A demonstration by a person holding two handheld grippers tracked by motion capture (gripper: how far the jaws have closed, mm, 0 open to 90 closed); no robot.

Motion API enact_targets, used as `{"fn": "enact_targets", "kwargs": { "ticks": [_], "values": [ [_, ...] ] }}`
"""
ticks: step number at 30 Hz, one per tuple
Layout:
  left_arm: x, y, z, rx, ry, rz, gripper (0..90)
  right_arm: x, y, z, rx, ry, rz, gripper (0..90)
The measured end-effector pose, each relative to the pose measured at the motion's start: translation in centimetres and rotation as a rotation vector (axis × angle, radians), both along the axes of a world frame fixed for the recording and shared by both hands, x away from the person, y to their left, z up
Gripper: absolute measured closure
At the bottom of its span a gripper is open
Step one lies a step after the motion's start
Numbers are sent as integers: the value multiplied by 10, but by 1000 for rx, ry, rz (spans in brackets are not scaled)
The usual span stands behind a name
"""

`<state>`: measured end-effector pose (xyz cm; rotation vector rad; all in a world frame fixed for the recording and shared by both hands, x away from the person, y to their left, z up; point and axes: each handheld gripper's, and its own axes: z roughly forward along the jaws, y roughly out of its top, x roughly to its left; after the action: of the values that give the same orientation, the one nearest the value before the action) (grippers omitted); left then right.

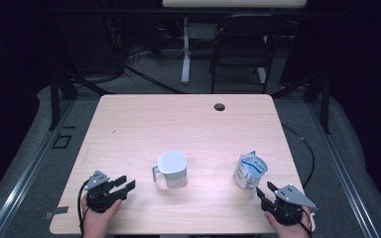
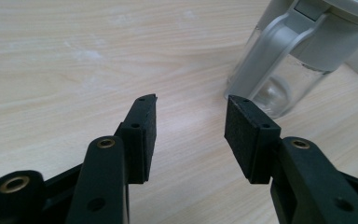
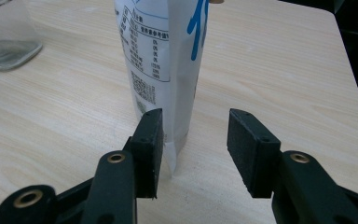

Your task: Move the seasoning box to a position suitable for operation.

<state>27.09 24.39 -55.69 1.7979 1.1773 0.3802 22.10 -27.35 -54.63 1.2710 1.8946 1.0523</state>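
Pale wood surface point(image 1: 129, 129) carried a lidded clear jug point(image 1: 171, 169) at centre and an opened pouch point(image 1: 250, 171) to its right. Pouch looked light, soft, crushable; grasp low on its body. Left hand-held gripper point(image 1: 125, 182) and right hand-held gripper point(image 1: 265, 191): jaws apart, empty. Contents possibly liquid.

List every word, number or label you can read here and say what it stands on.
Nothing can be quoted with certainty.
White pouch: a printed table of small characters and figures, too small and blurred to read.
White pouch, upper right: large blue brush strokes, cut off by the frame edge, unreadable.
Lidded clear jug: no text visible.
Wooden table: no text visible.
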Motion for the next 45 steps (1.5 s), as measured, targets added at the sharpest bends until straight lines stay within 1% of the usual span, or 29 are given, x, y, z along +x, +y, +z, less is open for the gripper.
{"fn": "enact_targets", "kwargs": {
  "ticks": [1, 2, 3, 5, 6, 8, 9, 10, 13, 16, 18, 20, 22, 23, 24, 25, 27, 28, 29, 30, 33, 35, 36, 38, 39, 41, 42, 43, 45],
  "values": [
    [-1, -1, 0, 12, -15, 6, 540, 0, 0, 0, 3, 1, -4, 556],
    [-2, -3, 0, 44, -24, 8, 555, -1, -1, 0, 13, 2, -13, 558],
    [-2, -3, 0, 44, -24, 8, 564, -1, -1, 0, 13, 2, -13, 558],
    [-3, -5, 0, 64, -28, 1, 565, -2, -2, 1, 13, -8, -20, 570],
    [-4, -7, 0, 63, -33, 0, 564, -3, -3, 3, 15, -13, -15, 578],
    [-5, -12, 2, 61, -49, -2, 554, -5, -2, 2, 3, -20, -14, 564],
    [-6, -14, 2, 59, -50, -8, 548, -5, -2, 3, -5, -20, -14, 558],
    [-6, -16, 2, 63, -51, -10, 547, -6, -3, 3, -1, -23, -8, 550],
    [-7, -22, 3, 70, -56, -15, 542, -7, -4, 4, -1, -13, -7, 522],
    [-8, -28, 5, 72, -63, -29, 528, -7, -4, 3, 12, -13, -4, 520],
    [-8, -31, 7, 82, -61, -41, 524, -6, -6, 2, 28, -10, -15, 513],
    [-7, -35, 8, 73, -73, -54, 511, -4, -7, 2, 37, -7, -15, 512],
    [-3, -41, 7, 85, -78, -57, 493, -1, -9, 0, 51, -1, -22, 513],
    [-3, -41, 7, 85, -78, -57, 490, -1, -9, 0, 51, -1, -22, 513],
    [-2, -42, 6, 86, -76, -64, 486, -1, -10, 0, 38, 16, -23, 523],
    [0, -45, 5, 94, -75, -68, 486, -1, -10, 0, 38, 16, -23, 523],
    [3, -51, 4, 113, -63, -80, 481, -2, -12, 0, 54, 23, -26, 531],
    [3, -51, 4, 113, -63, -80, 482, -2, -12, 0, 54, 23, -26, 531],
    [4, -54, 3, 125, -56, -91, 482, -3, -12, 0, 62, 17, -29, 537],
    [5, -58, 3, 138, -58, -88, 483, -5, -11, 1, 63, 8, -33, 545],
    [9, -63, 3, 141, -48, -91, 483, -6, -11, 2, 57, 4, -33, 543],
    [13, -67, 3, 149, -47, -77, 483, -7, -9, 2, 63, 2, -34, 535],
    [14, -68, 3, 143, -46, -74, 484, -7, -8, 2, 69, 3, -36, 529],
    [17, -70, 2, 146, -47, -75, 483, -6, -7, 1, 72, 8, -36, 523],
    [19, -70, 2, 157, -44, -74, 483, -6, -5, 0, 75, 12, -30, 520],
    [22, -71, 2, 143, -48, -82, 484, -5, -3, -2, 54, 23, -22, 520],
    [25, -73, 2, 139, -54, -95, 521, -5, -3, -2, 47, 24, -12, 519],
    [25, -73, 2, 139, -54, -95, 528, -5, -3, -2, 47, 24, -12, 519],
    [27, -76, 4, 160, -62, -90, 540, -5, -3, -1, 57, 22, -13, 519]
  ]
}}
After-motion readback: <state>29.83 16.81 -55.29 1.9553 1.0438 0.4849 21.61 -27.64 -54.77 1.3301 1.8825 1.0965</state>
